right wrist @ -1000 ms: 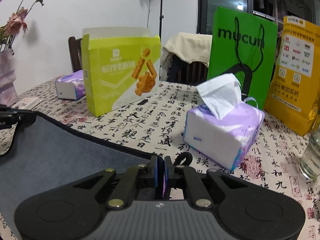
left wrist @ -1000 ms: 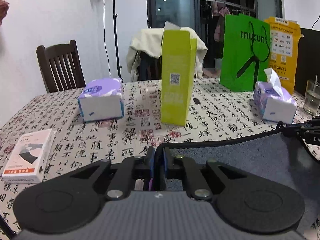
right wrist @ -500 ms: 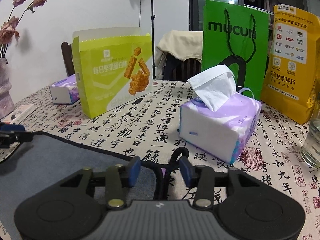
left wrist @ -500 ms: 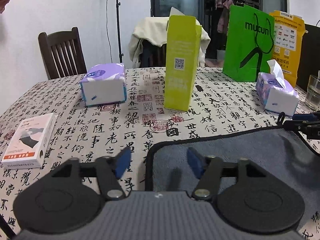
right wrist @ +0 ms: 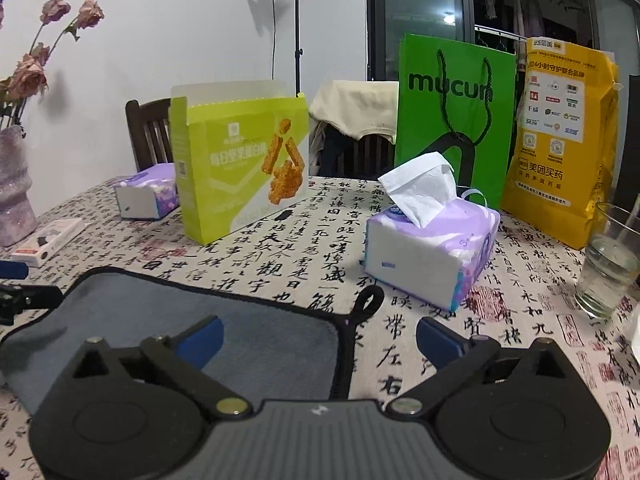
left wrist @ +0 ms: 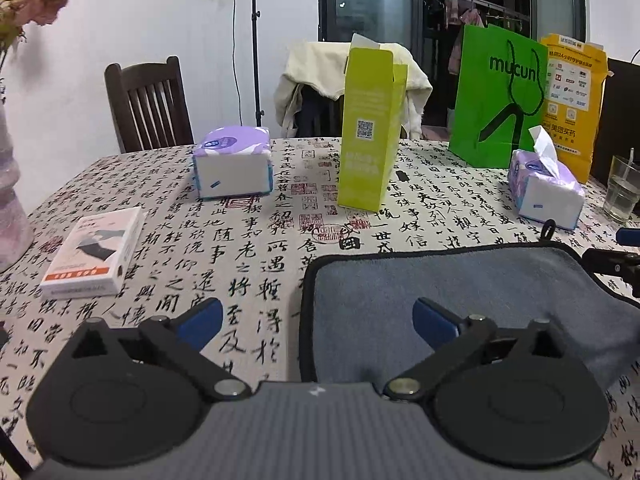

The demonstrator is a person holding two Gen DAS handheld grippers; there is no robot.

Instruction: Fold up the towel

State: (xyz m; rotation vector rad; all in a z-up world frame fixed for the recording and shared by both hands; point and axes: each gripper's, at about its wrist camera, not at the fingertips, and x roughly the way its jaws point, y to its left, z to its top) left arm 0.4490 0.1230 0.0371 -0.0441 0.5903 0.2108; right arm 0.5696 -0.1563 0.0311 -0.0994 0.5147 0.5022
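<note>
A grey towel (left wrist: 460, 292) with black trim lies flat on the table; it also shows in the right wrist view (right wrist: 168, 320). My left gripper (left wrist: 316, 318) is open and empty above the towel's left corner. My right gripper (right wrist: 318, 338) is open and empty above the towel's right corner, by its black hanging loop (right wrist: 368, 300). The right gripper's fingers (left wrist: 612, 260) show at the right edge of the left wrist view. The left gripper's fingers (right wrist: 16, 292) show at the left edge of the right wrist view.
On the calligraphy-print tablecloth (left wrist: 240, 248) stand a lime carton (left wrist: 370, 128), two tissue packs (left wrist: 232, 168) (right wrist: 432, 240), a green bag (right wrist: 456, 116), a yellow bag (right wrist: 560, 136), a glass (right wrist: 610, 264), a small white box (left wrist: 94, 254) and a vase (right wrist: 14, 184).
Both grippers were shut on the towel's corners a second ago. They have opened wide and let go, and the towel has settled flat on the table.
</note>
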